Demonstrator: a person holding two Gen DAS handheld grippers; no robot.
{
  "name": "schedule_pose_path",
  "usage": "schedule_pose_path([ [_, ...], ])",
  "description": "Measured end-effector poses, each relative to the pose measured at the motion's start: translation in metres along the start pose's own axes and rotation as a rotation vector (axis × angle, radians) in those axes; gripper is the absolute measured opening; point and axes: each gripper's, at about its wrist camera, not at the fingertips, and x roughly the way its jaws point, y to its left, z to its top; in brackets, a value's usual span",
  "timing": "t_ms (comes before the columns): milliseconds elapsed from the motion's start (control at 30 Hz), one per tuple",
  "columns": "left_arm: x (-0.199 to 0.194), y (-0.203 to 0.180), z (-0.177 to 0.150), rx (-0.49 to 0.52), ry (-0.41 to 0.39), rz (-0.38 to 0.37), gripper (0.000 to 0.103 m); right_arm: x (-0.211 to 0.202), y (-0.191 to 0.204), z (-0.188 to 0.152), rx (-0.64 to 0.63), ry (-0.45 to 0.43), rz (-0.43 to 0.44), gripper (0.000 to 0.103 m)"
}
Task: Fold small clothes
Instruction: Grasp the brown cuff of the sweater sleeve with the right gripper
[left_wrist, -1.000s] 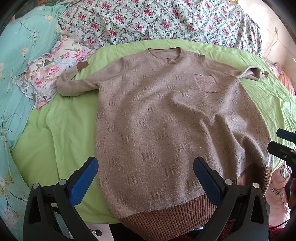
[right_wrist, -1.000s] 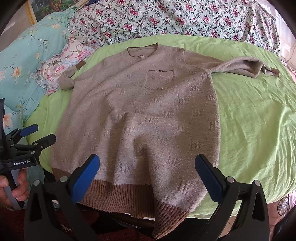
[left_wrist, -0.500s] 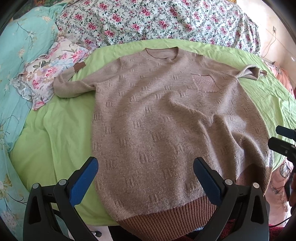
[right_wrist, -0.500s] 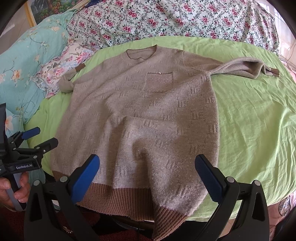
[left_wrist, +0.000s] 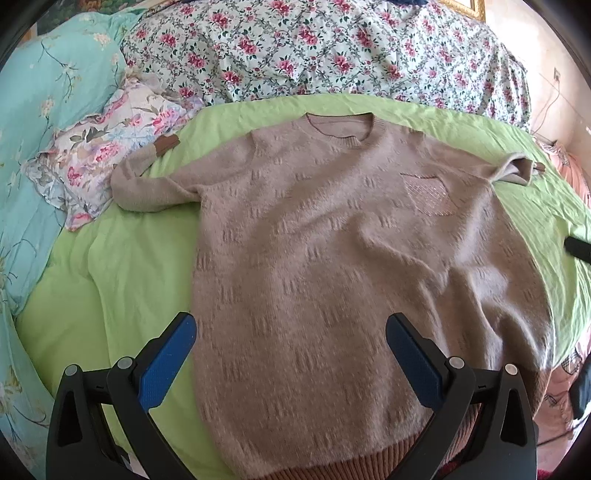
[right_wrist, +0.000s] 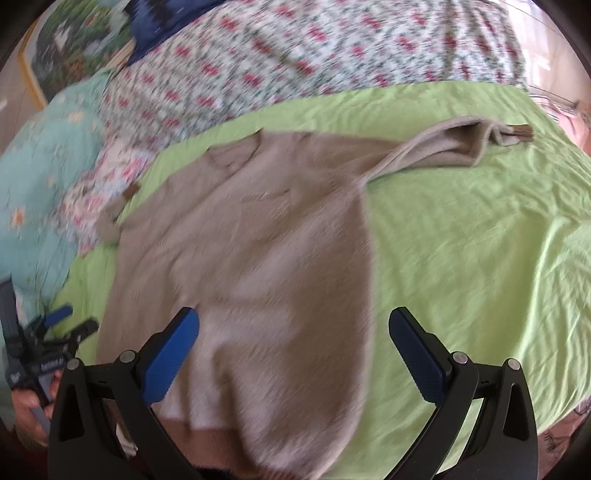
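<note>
A tan knit sweater (left_wrist: 332, 258) lies face up on a green sheet (left_wrist: 122, 280), neck away from me, with a chest pocket (left_wrist: 428, 195) and brown ribbed hem (left_wrist: 369, 465). Its left sleeve (left_wrist: 147, 184) bends toward the pillows; its right sleeve (right_wrist: 443, 147) stretches to the right. My left gripper (left_wrist: 291, 354) is open and empty above the sweater's lower left part. My right gripper (right_wrist: 293, 350) is open and empty above the sweater's lower right edge (right_wrist: 295, 277); this view is blurred. The left gripper also shows in the right wrist view (right_wrist: 62, 325).
Floral bedding (left_wrist: 314, 55) is piled behind the sheet. A floral pillow (left_wrist: 99, 155) and a turquoise quilt (left_wrist: 44, 110) lie at the left. The bed's near edge runs under the hem. Bare green sheet (right_wrist: 480, 240) spreads to the right of the sweater.
Both grippers have moved forward over the sweater, so the hem sits lower in view. The right gripper has swung to the right and is moving fast. Both stay open.
</note>
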Motion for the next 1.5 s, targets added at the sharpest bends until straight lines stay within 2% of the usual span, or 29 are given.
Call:
schedule_pose_path([
  [67, 0.003, 0.0, 0.003, 0.002, 0.002, 0.01, 0.103, -0.001, -0.023, 0.019, 0.048, -0.021, -0.024, 0.101],
  [133, 0.008, -0.001, 0.005, -0.001, 0.016, 0.003, 0.103, -0.005, -0.047, 0.039, 0.087, -0.054, -0.055, 0.095],
  [200, 0.012, -0.004, 0.007, -0.001, 0.028, -0.007, 0.103, -0.005, -0.076, 0.062, 0.146, -0.078, -0.08, 0.084],
  [233, 0.014, -0.006, 0.008, 0.003, 0.032, -0.005, 0.103, -0.005, -0.094, 0.074, 0.177, -0.095, -0.098, 0.082],
  [500, 0.035, -0.016, 0.014, 0.015, 0.084, 0.007, 0.103, 0.025, -0.214, 0.166, 0.372, -0.174, -0.244, 0.064],
  [633, 0.049, -0.016, 0.019, 0.006, 0.119, 0.025, 0.103, 0.056, -0.267, 0.199, 0.49, -0.179, -0.253, 0.056],
  [800, 0.067, -0.016, 0.027, -0.018, 0.143, 0.026, 0.103, 0.095, -0.316, 0.218, 0.615, -0.134, -0.275, 0.048],
  [833, 0.07, -0.017, 0.028, -0.018, 0.147, 0.027, 0.103, 0.102, -0.323, 0.22, 0.628, -0.123, -0.282, 0.044],
  [900, 0.077, -0.021, 0.032, -0.02, 0.158, 0.013, 0.103, 0.112, -0.332, 0.222, 0.644, -0.11, -0.279, 0.026],
  [933, 0.079, -0.023, 0.034, -0.019, 0.161, 0.005, 0.103, 0.117, -0.335, 0.223, 0.647, -0.101, -0.27, 0.021],
  [967, 0.081, -0.026, 0.036, -0.015, 0.16, -0.002, 0.103, 0.119, -0.335, 0.223, 0.642, -0.097, -0.273, 0.01],
  [1000, 0.081, -0.028, 0.037, -0.012, 0.155, -0.007, 0.103, 0.119, -0.331, 0.225, 0.625, -0.1, -0.278, 0.007],
  [1167, 0.08, -0.036, 0.037, -0.006, 0.145, -0.036, 0.103, 0.109, -0.274, 0.237, 0.445, -0.136, -0.179, 0.007],
  [1267, 0.079, -0.036, 0.035, -0.012, 0.146, -0.047, 0.103, 0.108, -0.214, 0.243, 0.302, -0.124, -0.066, 0.007],
  [1400, 0.075, -0.029, 0.03, -0.034, 0.138, -0.053, 0.103, 0.115, -0.11, 0.238, 0.11, -0.085, 0.122, 0.007],
  [1500, 0.072, -0.019, 0.027, -0.063, 0.129, -0.053, 0.103, 0.125, -0.032, 0.219, -0.003, -0.035, 0.254, 0.006],
])
